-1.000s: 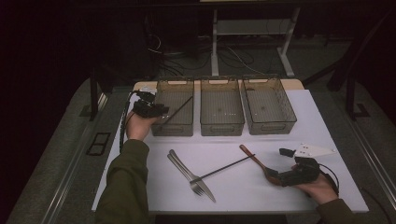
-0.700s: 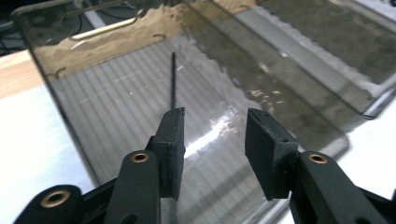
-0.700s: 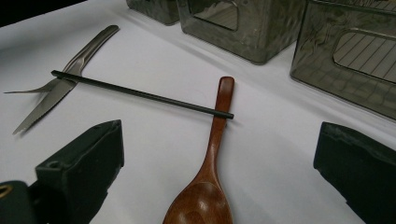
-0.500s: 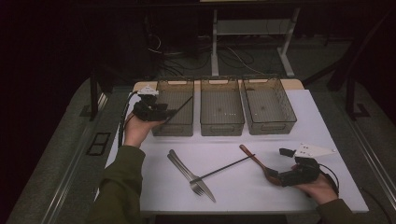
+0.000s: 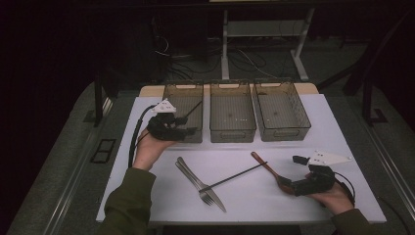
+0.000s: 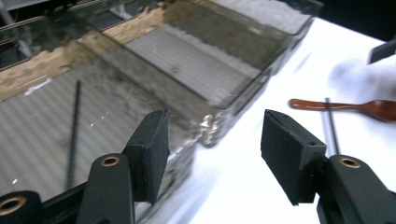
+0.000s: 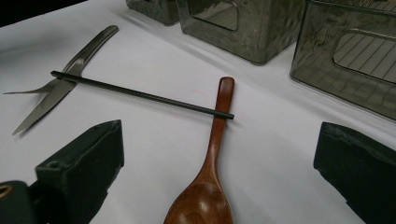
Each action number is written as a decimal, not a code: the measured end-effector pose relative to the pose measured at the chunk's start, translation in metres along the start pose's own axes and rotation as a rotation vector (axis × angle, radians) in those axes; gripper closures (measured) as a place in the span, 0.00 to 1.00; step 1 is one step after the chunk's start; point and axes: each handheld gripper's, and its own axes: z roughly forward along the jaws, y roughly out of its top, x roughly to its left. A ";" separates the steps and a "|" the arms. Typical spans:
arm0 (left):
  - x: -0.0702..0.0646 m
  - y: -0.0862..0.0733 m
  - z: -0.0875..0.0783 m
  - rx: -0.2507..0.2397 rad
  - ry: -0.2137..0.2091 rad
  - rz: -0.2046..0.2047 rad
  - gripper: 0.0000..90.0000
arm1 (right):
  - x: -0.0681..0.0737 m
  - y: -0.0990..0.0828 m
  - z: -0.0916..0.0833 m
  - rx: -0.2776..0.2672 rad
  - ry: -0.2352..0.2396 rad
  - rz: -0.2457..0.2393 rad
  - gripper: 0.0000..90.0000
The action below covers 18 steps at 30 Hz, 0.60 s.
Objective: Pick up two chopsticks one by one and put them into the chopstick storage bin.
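Sorting step mid-way: one chopstick (image 5: 192, 110) lies in the 9 o'clock bin (image 5: 185, 110), your left gripper (image 5: 188, 131) fingers just opening and empty, right gripper (image 5: 284, 184) fingers apart around the wooden spoon (image 7: 211, 154); next, clamp it.

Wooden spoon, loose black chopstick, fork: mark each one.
wooden spoon (image 7: 212, 154), right gripper view, on the handle just above the bowl
black chopstick (image 7: 140, 94), right gripper view, mid-shaft
fork (image 5: 198, 184), high view, on the neck above the tines

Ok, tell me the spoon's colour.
The spoon is reddish-brown wood, clearest in the right gripper view.
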 end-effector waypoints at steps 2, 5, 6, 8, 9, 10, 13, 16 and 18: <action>-0.007 -0.001 0.000 -0.011 -0.012 0.008 0.45 | 0.000 0.000 0.000 0.001 0.000 0.002 0.01; -0.017 -0.003 0.001 -0.017 -0.034 0.026 0.44 | 0.000 0.000 0.000 0.003 -0.001 0.002 0.01; -0.020 -0.004 0.000 -0.013 -0.039 0.030 0.43 | 0.000 0.000 0.000 0.002 -0.001 -0.003 0.01; -0.025 -0.006 0.001 -0.018 -0.051 0.034 0.43 | 0.000 0.000 0.000 0.002 -0.001 -0.003 0.01; -0.028 -0.008 0.001 -0.021 -0.057 0.034 0.43 | 0.000 0.000 0.000 0.002 -0.001 -0.003 0.01; -0.030 -0.009 0.002 -0.019 -0.062 0.040 0.42 | 0.001 0.000 0.000 0.003 -0.002 -0.003 0.01; -0.039 -0.013 0.004 -0.023 -0.083 0.044 0.41 | 0.001 0.000 0.001 0.003 -0.002 -0.002 0.01; -0.047 -0.019 0.006 -0.019 -0.102 0.054 0.40 | 0.000 0.000 0.001 0.003 -0.003 -0.003 0.01; -0.052 -0.021 0.008 -0.015 -0.110 0.060 0.39 | 0.000 0.000 0.001 0.003 -0.003 -0.003 0.01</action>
